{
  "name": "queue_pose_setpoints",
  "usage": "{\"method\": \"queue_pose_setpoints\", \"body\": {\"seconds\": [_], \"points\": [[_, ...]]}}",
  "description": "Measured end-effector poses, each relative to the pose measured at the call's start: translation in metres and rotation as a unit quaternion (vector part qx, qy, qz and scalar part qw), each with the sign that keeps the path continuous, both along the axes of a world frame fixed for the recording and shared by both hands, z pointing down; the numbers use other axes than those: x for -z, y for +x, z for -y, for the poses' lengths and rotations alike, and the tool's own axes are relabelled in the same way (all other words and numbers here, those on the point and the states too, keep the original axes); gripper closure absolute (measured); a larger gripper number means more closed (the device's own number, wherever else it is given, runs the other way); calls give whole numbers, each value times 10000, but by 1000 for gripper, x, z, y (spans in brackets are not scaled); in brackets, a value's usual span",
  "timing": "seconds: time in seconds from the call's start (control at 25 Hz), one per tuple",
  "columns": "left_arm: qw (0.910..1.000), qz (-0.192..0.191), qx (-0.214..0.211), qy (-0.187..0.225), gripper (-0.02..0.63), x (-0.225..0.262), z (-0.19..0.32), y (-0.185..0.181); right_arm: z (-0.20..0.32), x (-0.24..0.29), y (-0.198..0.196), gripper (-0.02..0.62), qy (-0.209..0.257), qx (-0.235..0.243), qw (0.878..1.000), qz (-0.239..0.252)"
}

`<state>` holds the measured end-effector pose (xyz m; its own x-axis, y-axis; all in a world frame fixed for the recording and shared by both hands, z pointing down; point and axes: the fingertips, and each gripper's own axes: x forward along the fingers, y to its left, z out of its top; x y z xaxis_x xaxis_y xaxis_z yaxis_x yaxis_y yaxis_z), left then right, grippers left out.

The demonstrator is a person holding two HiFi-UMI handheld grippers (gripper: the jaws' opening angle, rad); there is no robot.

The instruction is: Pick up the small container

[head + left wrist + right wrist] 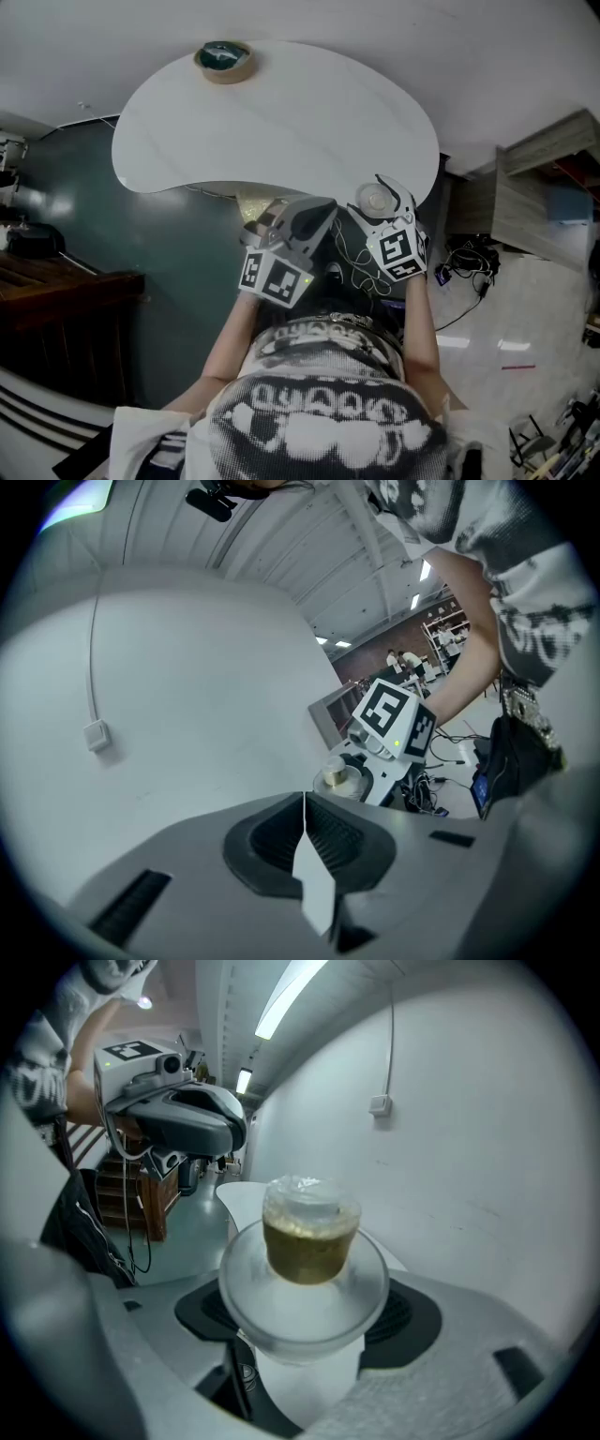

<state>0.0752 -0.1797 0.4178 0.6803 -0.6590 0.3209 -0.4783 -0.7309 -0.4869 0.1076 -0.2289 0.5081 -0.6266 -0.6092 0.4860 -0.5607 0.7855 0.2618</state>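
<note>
Right gripper view showed the right gripper (309,1321) clasping the small container (309,1232) wide, top toward twelve o'clock; it wanted holding level, gently.

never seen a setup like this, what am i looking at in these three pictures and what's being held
No robot here: a person holds a two-jaw gripper in each hand. The head view looks down from a camera on the person's head; the other two views ride on the grippers. The right gripper is closed on the small container, clear-lidded with brownish contents. The left gripper is shut and empty. On the white table sits a round tan-rimmed object.
</note>
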Motion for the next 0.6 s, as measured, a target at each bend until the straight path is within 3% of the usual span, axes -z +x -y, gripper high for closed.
{"method": "queue_pose_setpoints", "body": {"seconds": [0.6], "points": [[9998, 86, 191, 1, 601, 1, -47, 10, -46, 23, 4, 250, 61, 288, 9994, 177]]}}
